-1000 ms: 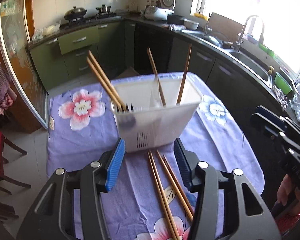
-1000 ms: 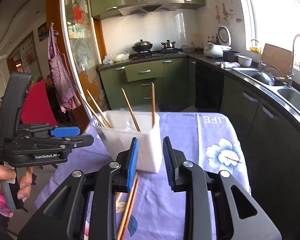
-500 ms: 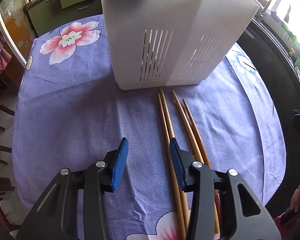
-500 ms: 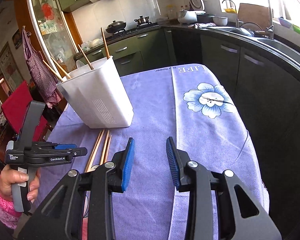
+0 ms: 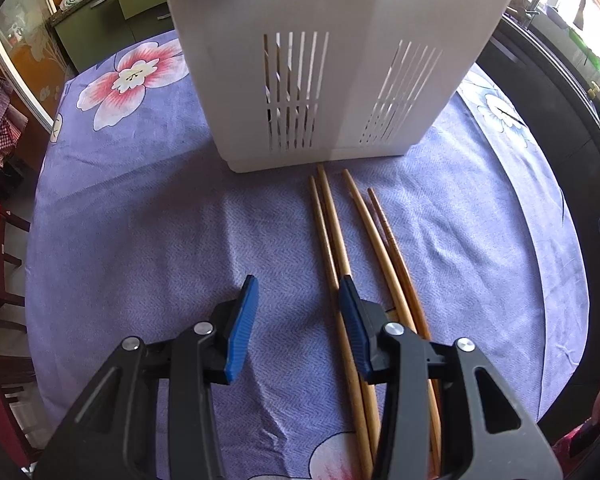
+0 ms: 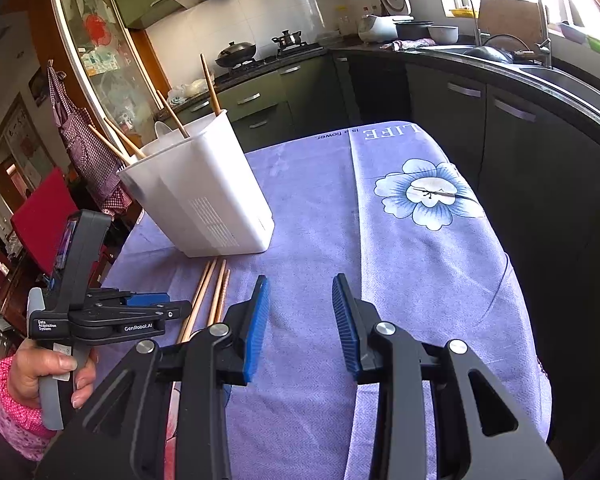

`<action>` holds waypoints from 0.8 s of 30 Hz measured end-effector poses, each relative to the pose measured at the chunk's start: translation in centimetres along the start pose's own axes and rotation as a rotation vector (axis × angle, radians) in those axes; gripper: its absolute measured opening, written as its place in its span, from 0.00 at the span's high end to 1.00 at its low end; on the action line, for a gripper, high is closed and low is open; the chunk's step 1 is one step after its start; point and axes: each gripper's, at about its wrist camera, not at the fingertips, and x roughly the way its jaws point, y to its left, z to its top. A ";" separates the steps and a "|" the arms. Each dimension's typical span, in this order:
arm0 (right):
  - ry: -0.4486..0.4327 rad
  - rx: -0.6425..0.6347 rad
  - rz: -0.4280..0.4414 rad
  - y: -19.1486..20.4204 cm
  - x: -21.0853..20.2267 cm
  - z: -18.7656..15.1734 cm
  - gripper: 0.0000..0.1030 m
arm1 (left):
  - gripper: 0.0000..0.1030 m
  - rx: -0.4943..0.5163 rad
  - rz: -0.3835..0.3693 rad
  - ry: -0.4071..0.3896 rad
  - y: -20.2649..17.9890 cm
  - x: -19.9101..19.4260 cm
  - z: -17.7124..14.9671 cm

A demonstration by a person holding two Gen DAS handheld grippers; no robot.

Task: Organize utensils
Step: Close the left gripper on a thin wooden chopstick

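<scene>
Left gripper (image 5: 296,294) hides chopsticks' (image 5: 336,236) ends (partly).

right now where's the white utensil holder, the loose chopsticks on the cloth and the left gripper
white utensil holder (image 5: 300,80): left wrist view, slotted front wall
loose chopsticks (image 5: 332,220): left wrist view, shaft of one near its tip
left gripper (image 5: 296,292): left wrist view, midway between its blue fingertips

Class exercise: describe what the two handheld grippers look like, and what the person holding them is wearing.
Each gripper has a black frame with cut-out openings, silver pivot screws, and two ribbed blue pads: the left gripper and the right gripper match. Seen side-on from the right wrist, the left one has a grey handle and white lettering, "GenRobot.AI" and "Data Acquisition System". No cables show. The sleeve is pink with small white dots.
</scene>
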 end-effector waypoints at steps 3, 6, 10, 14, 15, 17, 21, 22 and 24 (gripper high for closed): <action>0.000 0.007 0.004 -0.1 0.0 0.0 0.68 | 0.61 0.009 0.016 0.009 -0.4 0.3 -0.1; 0.002 0.010 0.009 -0.1 0.1 -0.1 0.68 | 0.61 0.021 0.038 0.004 -0.9 0.4 -0.2; 0.027 -0.015 0.023 0.8 0.9 -0.4 0.65 | 0.69 0.037 0.035 0.000 -1.1 0.3 -0.3; 0.062 -0.071 0.032 2.6 2.3 -0.7 0.65 | 0.75 0.054 0.045 0.013 -0.3 0.0 -0.5; 0.071 -0.095 0.033 3.2 2.8 -0.8 0.65 | 0.76 0.064 0.049 0.014 0.1 -0.1 -0.7; 0.093 -0.147 0.030 4.5 4.0 -1.2 0.65 | 0.77 0.074 0.057 0.013 0.9 -0.1 -0.9; 0.131 -0.221 0.024 7.1 7.0 -2.1 0.65 | 0.87 0.095 0.069 0.009 1.8 -0.3 -1.1; 0.141 -0.230 0.021 7.5 7.7 -2.3 0.65 | 0.87 0.096 0.073 0.008 2.1 -0.3 -1.1; 0.152 -0.237 0.020 8.1 8.8 -2.6 0.65 | 0.88 0.100 0.080 0.007 2.6 -0.2 -0.9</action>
